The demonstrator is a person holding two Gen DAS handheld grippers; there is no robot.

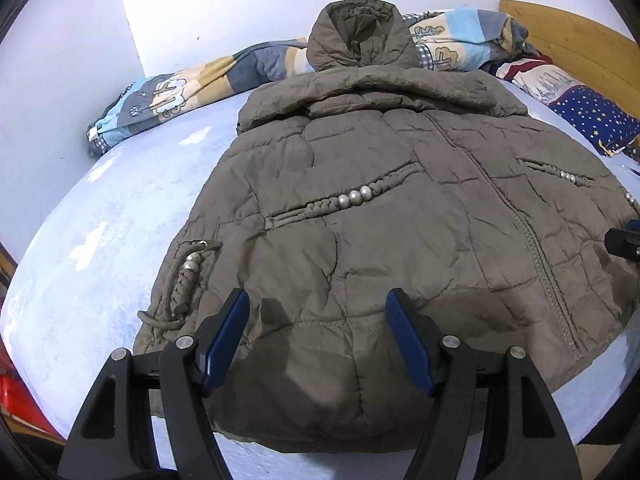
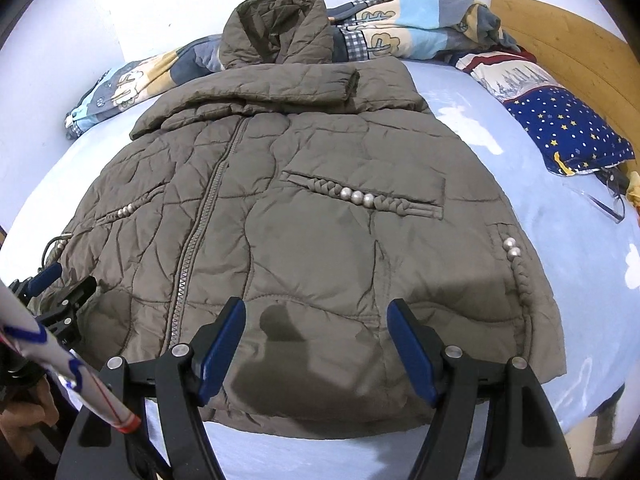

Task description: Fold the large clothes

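Observation:
An olive-brown quilted jacket (image 1: 400, 216) (image 2: 304, 216) lies front up and zipped on the light blue bed sheet (image 1: 100, 240), its hood at the far end and a sleeve folded across the chest. Its pockets carry braided trim with pearl beads (image 1: 354, 196). My left gripper (image 1: 318, 300) hovers open over the near hem on the jacket's left side and casts a shadow on the fabric. My right gripper (image 2: 316, 308) stands open over the hem on the right side, nothing between its pads. The left gripper (image 2: 60, 280) also shows at the left edge of the right wrist view.
A patterned quilt (image 2: 400, 20) is bunched along the white wall behind the hood. A blue star-print pillow (image 2: 572, 128) and a wooden headboard (image 2: 568, 40) are at the right. A clear plastic item (image 2: 600, 200) lies beside the pillow. A white sleeve (image 2: 60, 364) crosses the lower left.

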